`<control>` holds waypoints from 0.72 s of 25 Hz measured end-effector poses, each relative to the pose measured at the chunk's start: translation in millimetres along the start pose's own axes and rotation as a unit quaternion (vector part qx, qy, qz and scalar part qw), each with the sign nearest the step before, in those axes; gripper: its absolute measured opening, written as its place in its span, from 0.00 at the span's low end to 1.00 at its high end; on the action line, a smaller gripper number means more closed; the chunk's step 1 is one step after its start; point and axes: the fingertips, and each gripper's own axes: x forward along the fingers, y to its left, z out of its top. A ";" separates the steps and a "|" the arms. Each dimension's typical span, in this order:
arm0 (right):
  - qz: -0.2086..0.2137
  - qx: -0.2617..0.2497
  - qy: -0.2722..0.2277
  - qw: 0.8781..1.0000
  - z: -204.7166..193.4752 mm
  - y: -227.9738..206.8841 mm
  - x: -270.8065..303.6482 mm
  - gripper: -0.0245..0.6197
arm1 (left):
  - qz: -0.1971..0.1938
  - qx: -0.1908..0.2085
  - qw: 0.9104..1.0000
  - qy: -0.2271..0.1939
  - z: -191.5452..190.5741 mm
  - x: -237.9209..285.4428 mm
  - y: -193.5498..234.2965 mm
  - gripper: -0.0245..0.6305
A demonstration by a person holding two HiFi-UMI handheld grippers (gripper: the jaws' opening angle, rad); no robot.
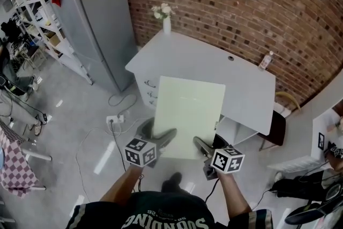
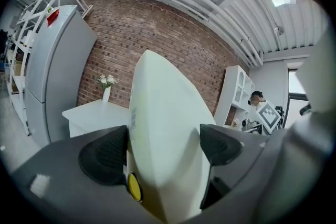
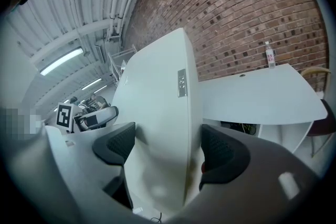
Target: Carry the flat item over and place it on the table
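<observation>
A pale yellow-green flat board [image 1: 187, 115] hangs in the air in front of the white table [image 1: 252, 88], its far edge over the table's near side. My left gripper [image 1: 161, 139] is shut on the board's near left corner, and my right gripper [image 1: 202, 148] is shut on its near right corner. In the left gripper view the board [image 2: 165, 149] stands edge-on between the two dark pads [image 2: 105, 155]. The right gripper view shows the same board [image 3: 163, 128] clamped between its pads [image 3: 223, 152], with the white table [image 3: 262, 97] beyond.
A white vase with flowers [image 1: 166, 19] stands at the table's far corner and a small bottle [image 1: 265, 60] near the brick wall. A grey fridge [image 1: 96, 24] is to the left. A dark chair [image 1: 276, 128] sits at the table's right; cables and a power strip [image 1: 115, 119] lie on the floor.
</observation>
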 end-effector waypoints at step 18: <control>0.006 -0.012 0.015 1.000 56.1 -38.9 60.9 0.64 | 0.017 -0.019 1.000 -0.006 26.8 65.6 47.4 0.70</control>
